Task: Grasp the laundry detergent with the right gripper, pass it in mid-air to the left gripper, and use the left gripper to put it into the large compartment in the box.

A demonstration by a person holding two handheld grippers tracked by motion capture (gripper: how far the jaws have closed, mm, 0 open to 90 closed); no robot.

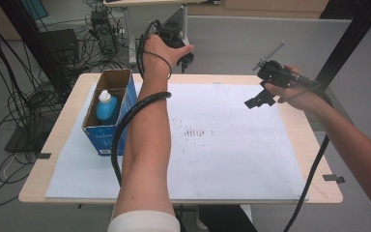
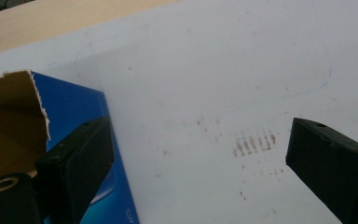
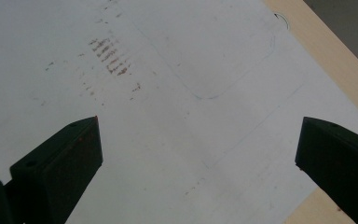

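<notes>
An open blue cardboard box stands on the left of the white sheet, and a blue bottle with a white cap stands inside it. My left gripper is held high over the table's far edge, right of the box; its jaws stand wide apart with nothing between them, open. The box's torn brown flap and blue wall show behind its left jaw. My right gripper hovers above the sheet's far right part, open and empty.
Brown smudge marks lie mid-sheet. The wooden table shows bare around the sheet's edges. Cables and black equipment lie on the floor beyond the left far side. A dark post rises at the right.
</notes>
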